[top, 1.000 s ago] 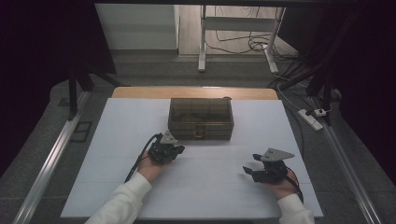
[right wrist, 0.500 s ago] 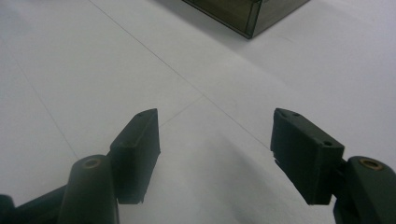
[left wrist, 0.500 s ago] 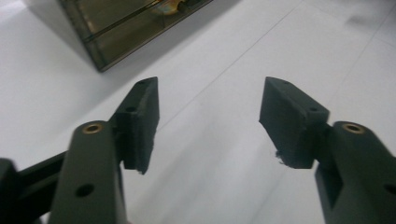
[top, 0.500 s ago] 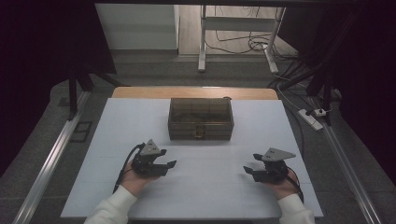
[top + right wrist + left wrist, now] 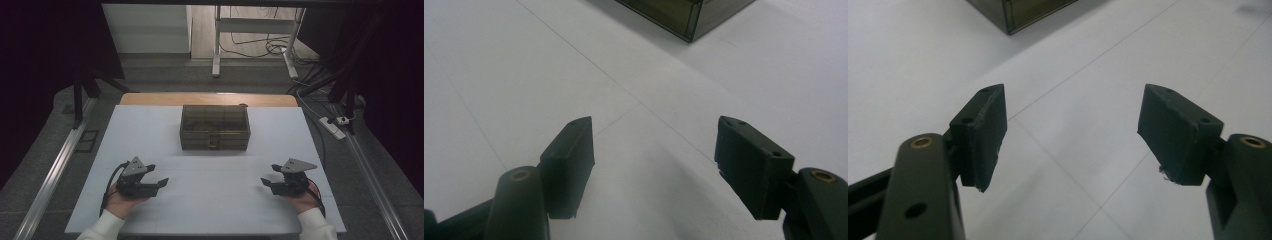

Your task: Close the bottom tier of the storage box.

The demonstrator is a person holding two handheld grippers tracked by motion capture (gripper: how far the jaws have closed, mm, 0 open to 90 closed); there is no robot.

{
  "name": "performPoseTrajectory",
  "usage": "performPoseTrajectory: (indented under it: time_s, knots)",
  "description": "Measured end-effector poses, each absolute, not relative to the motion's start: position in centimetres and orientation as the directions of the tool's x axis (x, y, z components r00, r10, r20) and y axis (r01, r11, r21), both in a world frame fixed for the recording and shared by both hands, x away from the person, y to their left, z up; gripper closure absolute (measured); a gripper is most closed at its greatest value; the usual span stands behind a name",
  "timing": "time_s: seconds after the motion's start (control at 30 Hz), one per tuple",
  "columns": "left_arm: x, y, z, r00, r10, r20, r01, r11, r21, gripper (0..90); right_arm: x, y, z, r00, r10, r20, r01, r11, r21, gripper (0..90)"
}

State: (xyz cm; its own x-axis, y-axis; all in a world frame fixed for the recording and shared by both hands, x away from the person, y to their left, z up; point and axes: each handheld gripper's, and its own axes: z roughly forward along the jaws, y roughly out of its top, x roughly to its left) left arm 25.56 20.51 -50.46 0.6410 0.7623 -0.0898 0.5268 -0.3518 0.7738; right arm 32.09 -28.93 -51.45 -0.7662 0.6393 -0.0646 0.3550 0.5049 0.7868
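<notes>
1. Box (image 5: pixel 215 127): my landmark. Rectangular, dark smoky translucent plastic, flat lid, small latch on its near face, inner dividers faintly visible. It sits at the middle of the table (image 5: pixel 150 130), toward the far edge.
2. Table: smooth matte white sheet crossed by thin seam lines; a tan wooden edge shows behind the box.
3. Left hand-held gripper (image 5: pixel 161 183): black, angular, grey three-cornered plate on top. I see it well short of the box, nearer me and to its left. Its jaws have just been opening; they stand apart with nothing between them.
4. Right hand-held gripper (image 5: pixel 265 180): same build, nearer me and right of the box, jaws apart over bare sheet.
</notes>
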Motion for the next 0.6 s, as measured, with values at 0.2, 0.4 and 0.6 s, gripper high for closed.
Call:
performPoseTrajectory:
  time_s: [0.2, 0.4, 0.6]
  knots:
    - [25.44, 21.26, -50.54, 0.626, 0.773, -0.107, 0.534, -0.325, 0.78, 28.1, 32.09, -28.92, -51.45, -0.766, 0.639, -0.065, 0.354, 0.505, 0.787, 32.5]
    - [25.51, 21.29, -50.51, 0.624, 0.774, -0.106, 0.535, -0.325, 0.78, 27.2, 32.04, -28.88, -51.42, -0.77, 0.634, -0.065, 0.349, 0.505, 0.789, 32.2]
    - [25.67, 21.49, -50.51, 0.617, 0.778, -0.115, 0.544, -0.317, 0.777, 25.1, 32.0, -28.92, -51.34, -0.772, 0.633, -0.057, 0.348, 0.495, 0.796, 29.8]
